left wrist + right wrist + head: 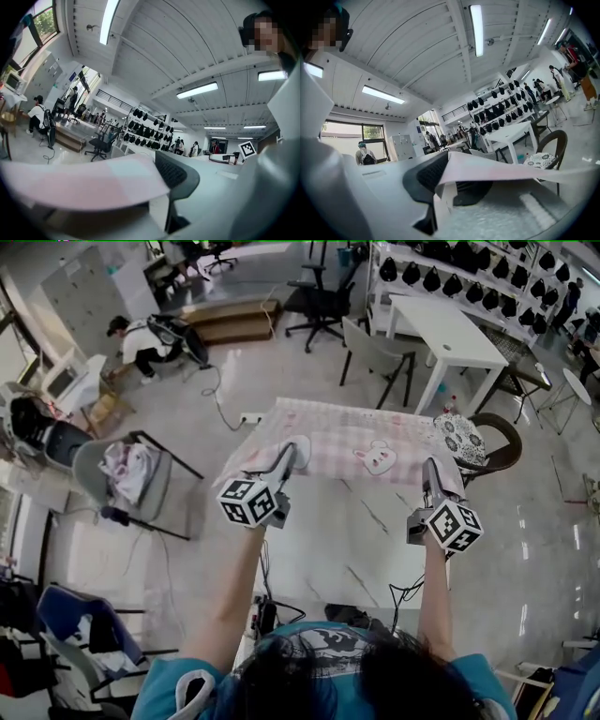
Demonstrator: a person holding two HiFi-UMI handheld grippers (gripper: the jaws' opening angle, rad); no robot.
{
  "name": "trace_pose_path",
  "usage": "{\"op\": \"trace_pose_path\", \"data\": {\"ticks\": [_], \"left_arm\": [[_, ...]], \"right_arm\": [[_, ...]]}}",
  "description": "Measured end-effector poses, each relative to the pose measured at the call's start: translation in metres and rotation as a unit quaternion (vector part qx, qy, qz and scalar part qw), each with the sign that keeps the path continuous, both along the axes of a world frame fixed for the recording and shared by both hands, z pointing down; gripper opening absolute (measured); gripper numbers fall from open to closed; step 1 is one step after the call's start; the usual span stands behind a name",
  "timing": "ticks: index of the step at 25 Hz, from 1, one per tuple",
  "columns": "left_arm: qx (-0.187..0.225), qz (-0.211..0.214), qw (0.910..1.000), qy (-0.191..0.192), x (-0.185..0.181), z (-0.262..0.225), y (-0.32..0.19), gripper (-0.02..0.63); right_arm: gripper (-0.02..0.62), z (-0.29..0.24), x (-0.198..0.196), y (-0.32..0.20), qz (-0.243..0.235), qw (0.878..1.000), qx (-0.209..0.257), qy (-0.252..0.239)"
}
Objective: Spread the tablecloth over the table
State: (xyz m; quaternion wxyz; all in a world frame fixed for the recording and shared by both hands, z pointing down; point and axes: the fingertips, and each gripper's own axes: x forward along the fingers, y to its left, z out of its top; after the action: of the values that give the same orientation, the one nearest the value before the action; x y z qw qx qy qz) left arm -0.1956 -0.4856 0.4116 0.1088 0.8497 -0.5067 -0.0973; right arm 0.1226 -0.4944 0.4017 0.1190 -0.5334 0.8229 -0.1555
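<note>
Pink checked tablecloth (356, 442), held at two near corners above a white tabletop (347, 545).

Item: cloth with a rabbit motif, its far part lying over the far half of the tabletop, the near half bare. Left gripper (289, 457): fingers (176, 173) narrow, pinched on the cloth's left corner, which fans out over them. Right gripper (431, 470): fingers (429, 176) narrow, clamped on the right corner, the cloth stretching away to the right. Both grippers point level across the tabletop. Nearby: brown chair with patterned cushion (462, 437) at the far right corner; second white table (445, 329) beyond.
</note>
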Motion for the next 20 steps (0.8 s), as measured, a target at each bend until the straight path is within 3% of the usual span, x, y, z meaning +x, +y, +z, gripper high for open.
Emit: {"op": "trace_pose_path", "data": {"ticks": [13, 20], "left_arm": [[-0.07, 0.027, 0.9956, 0.056, -0.006, 0.071, 0.087, 0.065], [-0.106, 0.051, 0.9882, 0.098, -0.009, 0.097, 0.125, 0.066]], "right_arm": [[0.034, 0.073, 0.002, 0.09, 0.011, 0.996, -0.08, -0.044], [0.041, 0.103, 0.0, 0.131, 0.015, 0.991, -0.12, -0.057]]}}
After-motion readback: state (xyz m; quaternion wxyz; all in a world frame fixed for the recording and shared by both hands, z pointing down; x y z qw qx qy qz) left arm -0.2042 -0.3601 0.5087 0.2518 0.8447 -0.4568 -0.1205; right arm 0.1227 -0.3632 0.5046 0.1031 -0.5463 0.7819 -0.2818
